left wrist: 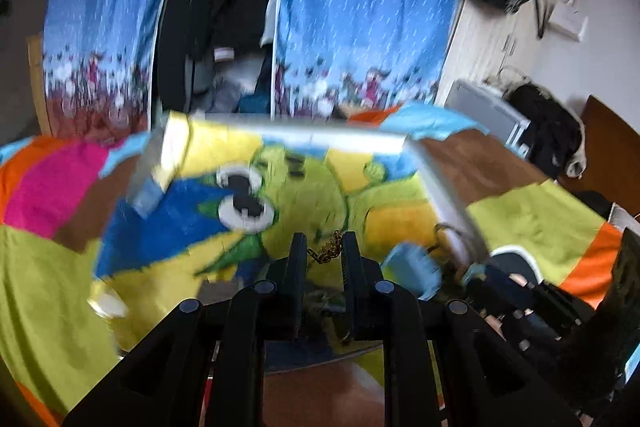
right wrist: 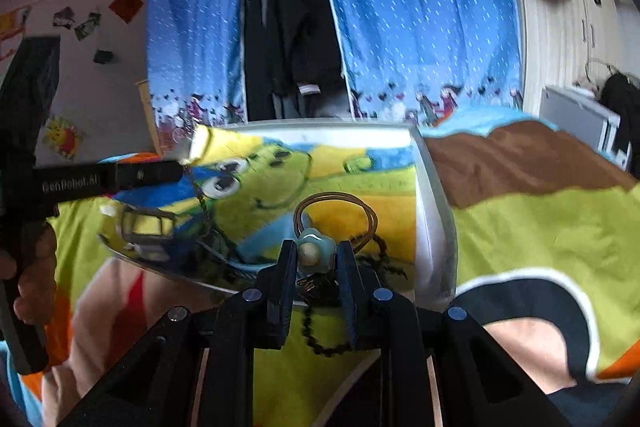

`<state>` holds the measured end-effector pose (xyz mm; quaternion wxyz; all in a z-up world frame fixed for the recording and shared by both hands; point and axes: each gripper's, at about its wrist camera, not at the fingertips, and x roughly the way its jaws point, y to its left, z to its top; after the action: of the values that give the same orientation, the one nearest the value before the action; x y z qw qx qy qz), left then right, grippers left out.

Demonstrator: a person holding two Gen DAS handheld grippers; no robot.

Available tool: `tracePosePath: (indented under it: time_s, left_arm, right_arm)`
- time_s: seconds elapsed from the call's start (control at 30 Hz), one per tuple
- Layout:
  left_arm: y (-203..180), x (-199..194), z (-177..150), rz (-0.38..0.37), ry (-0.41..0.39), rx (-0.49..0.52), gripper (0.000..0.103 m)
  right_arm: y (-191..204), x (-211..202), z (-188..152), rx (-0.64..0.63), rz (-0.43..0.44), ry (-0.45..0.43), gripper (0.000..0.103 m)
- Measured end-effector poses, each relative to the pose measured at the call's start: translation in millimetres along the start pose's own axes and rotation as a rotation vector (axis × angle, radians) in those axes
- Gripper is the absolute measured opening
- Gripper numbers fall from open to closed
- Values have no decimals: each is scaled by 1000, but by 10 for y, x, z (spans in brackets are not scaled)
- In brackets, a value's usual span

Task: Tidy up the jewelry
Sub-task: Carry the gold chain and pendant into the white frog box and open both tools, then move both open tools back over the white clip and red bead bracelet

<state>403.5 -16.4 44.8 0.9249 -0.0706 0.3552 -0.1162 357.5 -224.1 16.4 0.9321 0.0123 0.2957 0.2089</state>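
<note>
Left gripper (left wrist: 324,247) was narrowed on a gold chain (left wrist: 329,250), lifted over the clear tray (right wrist: 434,211) on the cartoon blanket (right wrist: 540,227). Right gripper (right wrist: 317,255) pinched a turquoise flower charm (right wrist: 314,247) on brown cord loops (right wrist: 340,211), held above the tray's near edge

Left wrist view motion-blurred; my chain (left wrist: 329,250) half hidden between fingers; clear tray (left wrist: 444,187) near rim cut off behind my gripper.
</note>
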Motion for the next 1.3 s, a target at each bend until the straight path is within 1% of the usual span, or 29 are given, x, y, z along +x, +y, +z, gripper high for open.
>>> tracePosePath:
  time_s: [0.07, 0.13, 0.17, 0.27, 0.3, 0.33, 0.4, 0.43, 0.47, 0.5, 0.57, 0.6, 0.63, 0.7, 0.73, 0.8, 0.87, 0.93, 1.03, 1.17, 1.23, 1.3]
  left_arm:
    - [44, 104, -84, 11, 32, -2, 14]
    - [76, 188, -164, 21, 69, -4, 14]
    - [86, 201, -197, 24, 72, -4, 15]
    - [71, 186, -236, 33, 78, 7, 16]
    - [65, 165, -238, 35, 76, 7, 23]
    - [64, 136, -236, 32, 70, 1, 32]
    - [58, 60, -225, 17, 48, -12, 43]
    - [44, 21, -212, 14, 38, -13, 46]
    - [23, -29, -203, 11, 31, -12, 47]
    - [-7, -82, -191, 11, 27, -9, 50]
    - [-70, -209, -188, 17, 11, -4, 57]
    - [-106, -295, -194, 18, -3, -3, 62]
    - [-135, -368, -199, 18, -16, -3, 69]
    - [-195, -569, -239, 17, -56, -8, 78]
    - [-225, -652, -253, 16, -73, -9, 80]
    - [-285, -844, -293, 18, -103, -9, 81]
    - [-340, -1073, -362, 34, -139, -10, 83]
    - [-386, -1294, -446, 51, -175, -8, 86]
    - [-438, -1586, -578, 58, -223, -8, 93]
    - [-474, -2014, -796, 57, -281, 6, 95]
    - [-498, -2183, -904, 59, -297, 18, 96]
    - [-508, -2318, -1009, 51, -294, 28, 97]
  right_arm:
    - [-27, 60, -71, 16, 2, 15, 21]
    - [-30, 69, -120, 20, -1, 6, 21]
    - [-23, 66, -124, 19, -1, 1, 23]
    - [-6, 16, -122, 19, 0, -13, 33]
    - [6, -12, -122, 18, -2, -18, 38]
    - [13, -39, -122, 17, -6, -24, 39]
    - [7, -140, -120, 17, -16, -40, 40]
    - [6, -193, -118, 21, -18, -45, 40]
    - [0, -252, -111, 25, -21, -52, 44]
    - [-8, -342, -105, 30, -25, -64, 50]
    - [-13, -489, -93, 40, -32, -86, 57]
    - [-15, -599, -82, 48, -32, -102, 62]
    - [-16, -681, -72, 54, -32, -113, 65]
    - [-3, -880, -49, 66, -32, -138, 78]
    - [4, -973, -45, 74, -29, -149, 81]
    - [27, -1186, -44, 101, -19, -170, 93]
    - [72, -1376, -68, 116, -1, -187, 100]
    - [161, -1591, -111, 118, 9, -206, 103]
    - [326, -1863, -188, 110, 12, -215, 103]
    - [572, -2185, -326, 89, -5, -219, 103]
    - [669, -2309, -409, 87, -14, -221, 103]
    - [757, -2398, -500, 78, -4, -212, 103]
